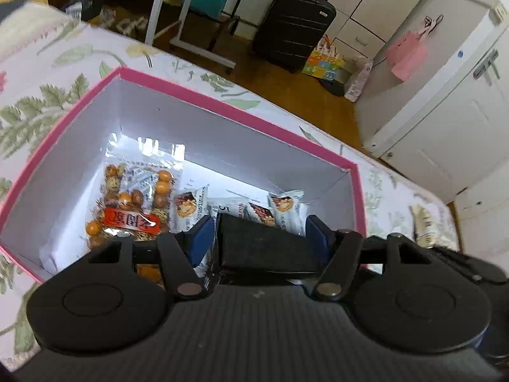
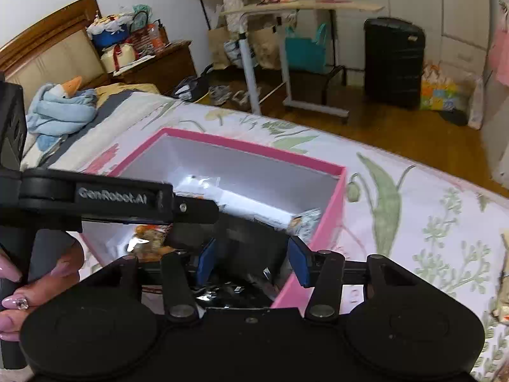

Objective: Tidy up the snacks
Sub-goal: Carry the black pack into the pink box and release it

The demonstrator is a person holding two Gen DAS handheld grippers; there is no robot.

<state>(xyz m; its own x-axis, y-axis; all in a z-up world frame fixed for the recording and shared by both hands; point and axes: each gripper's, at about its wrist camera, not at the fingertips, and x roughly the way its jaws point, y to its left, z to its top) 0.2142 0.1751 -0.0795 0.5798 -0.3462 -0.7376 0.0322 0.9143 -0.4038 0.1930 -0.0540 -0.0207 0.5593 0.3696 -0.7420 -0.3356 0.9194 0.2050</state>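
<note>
Pink-rimmed cardboard box [image 1: 197,95], white inside, on floral quilt [image 1: 38,102]. Left gripper [image 1: 259,235] pinching black foil packet [image 1: 264,245] over box; right gripper [image 2: 253,261] spread around same packet, contact unclear. Glossy nut bag [image 1: 133,203], bar wrappers [image 1: 286,207] on box floor; far half bare.

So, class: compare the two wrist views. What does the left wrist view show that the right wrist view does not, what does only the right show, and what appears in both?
Only the left wrist view: the clear bag of nuts with a red label and the small white snack packs lying in the box, plus a pink bag hanging on a white door.

Only the right wrist view: a hand gripping the other tool's handle, a blue plush goose, and a wooden nightstand.

Both: the pink box, the floral bedspread, the black suitcase.
</note>
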